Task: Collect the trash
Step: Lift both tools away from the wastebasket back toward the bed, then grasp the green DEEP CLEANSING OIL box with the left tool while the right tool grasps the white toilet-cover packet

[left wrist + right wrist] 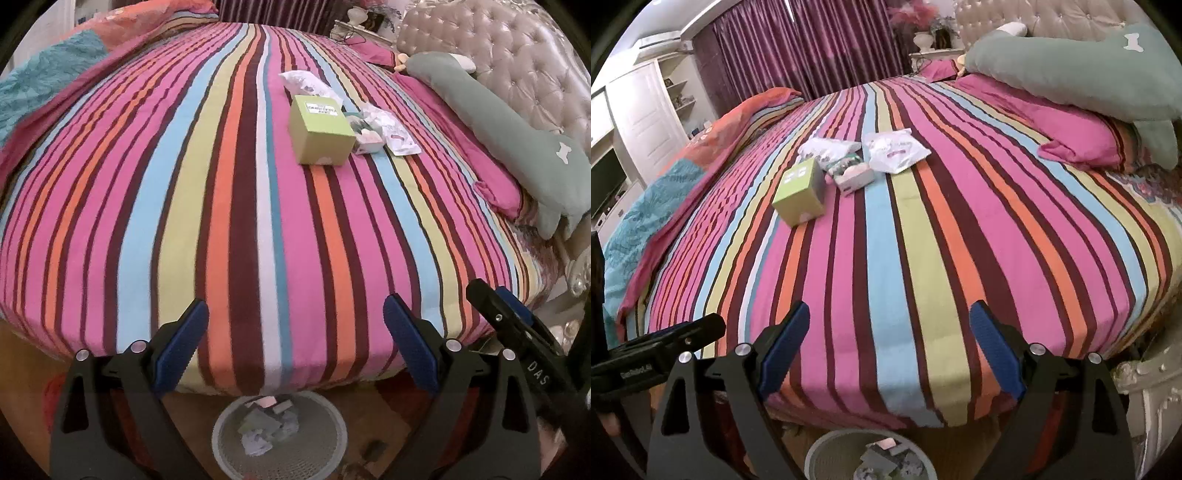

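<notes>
A green cardboard box (320, 129) (800, 194) sits on the striped bed with white plastic wrappers (397, 134) (895, 151) and a small pink-and-white packet (854, 176) beside it. On the floor at the bed's foot stands a round mesh bin (314, 454) (827, 452) with paper scraps inside. My left gripper (295, 332) hangs open over the bed's near edge, above the bin, nothing between its blue pads. My right gripper (888, 334) is likewise open and holds nothing; it also shows at the right edge of the left wrist view (517, 321).
A long grey-green pillow (517, 140) (1071, 70) and a pink pillow (1082, 133) lie by the tufted headboard (517, 55). A folded orange and teal quilt (683, 158) lies along the far left. A white carved bedpost (1145, 387) stands at lower right.
</notes>
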The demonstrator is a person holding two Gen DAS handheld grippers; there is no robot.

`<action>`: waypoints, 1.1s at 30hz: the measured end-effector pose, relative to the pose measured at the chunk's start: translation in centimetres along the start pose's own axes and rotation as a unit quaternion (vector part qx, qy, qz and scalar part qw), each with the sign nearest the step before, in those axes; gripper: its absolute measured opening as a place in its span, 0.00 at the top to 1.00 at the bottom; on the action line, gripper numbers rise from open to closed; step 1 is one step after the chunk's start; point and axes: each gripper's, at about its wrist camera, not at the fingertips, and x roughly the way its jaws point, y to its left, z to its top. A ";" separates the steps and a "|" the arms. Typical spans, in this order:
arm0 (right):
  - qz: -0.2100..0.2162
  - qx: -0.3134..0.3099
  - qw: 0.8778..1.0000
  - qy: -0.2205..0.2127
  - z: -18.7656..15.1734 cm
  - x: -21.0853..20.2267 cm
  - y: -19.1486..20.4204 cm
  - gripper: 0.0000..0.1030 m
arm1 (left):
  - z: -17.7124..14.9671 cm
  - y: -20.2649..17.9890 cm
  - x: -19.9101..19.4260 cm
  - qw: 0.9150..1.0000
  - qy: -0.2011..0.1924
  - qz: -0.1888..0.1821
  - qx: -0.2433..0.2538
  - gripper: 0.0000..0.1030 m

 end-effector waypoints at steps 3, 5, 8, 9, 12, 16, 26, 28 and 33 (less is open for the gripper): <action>0.002 -0.008 1.000 -0.002 0.9 0.6 0.0 0.18 | 1.4 -0.2 0.9 1.000 0.001 0.001 -0.010 0.10; 0.001 -0.015 1.000 -0.004 1.5 0.9 -0.1 0.18 | 2.1 -0.2 1.4 1.000 0.002 -0.001 -0.015 0.10; -0.002 -0.026 1.000 -0.004 2.4 1.7 -0.1 0.18 | 3.6 -0.4 2.2 1.000 0.005 -0.005 -0.024 0.10; -0.003 -0.028 1.000 -0.005 2.8 1.9 -0.1 0.18 | 4.2 -0.5 2.4 1.000 0.006 -0.006 -0.028 0.10; -0.008 -0.033 0.999 -0.006 3.8 2.6 -0.5 0.18 | 5.8 -0.7 3.0 0.999 0.004 -0.010 -0.035 0.10; -0.008 -0.030 0.999 -0.008 4.9 3.4 -0.8 0.18 | 7.4 -1.1 3.7 0.999 0.003 -0.015 -0.039 0.10; -0.014 -0.050 0.999 -0.008 7.4 6.0 -0.4 0.18 | 11.1 -2.4 7.0 0.998 0.018 -0.020 -0.055 0.10; -0.017 -0.054 0.998 -0.007 8.0 6.6 -0.5 0.18 | 11.6 -2.5 7.7 0.998 0.022 -0.019 -0.057 0.10; -0.023 -0.056 0.998 -0.006 9.2 7.8 -0.8 0.18 | 12.7 -2.3 9.1 0.997 0.032 -0.021 -0.072 0.10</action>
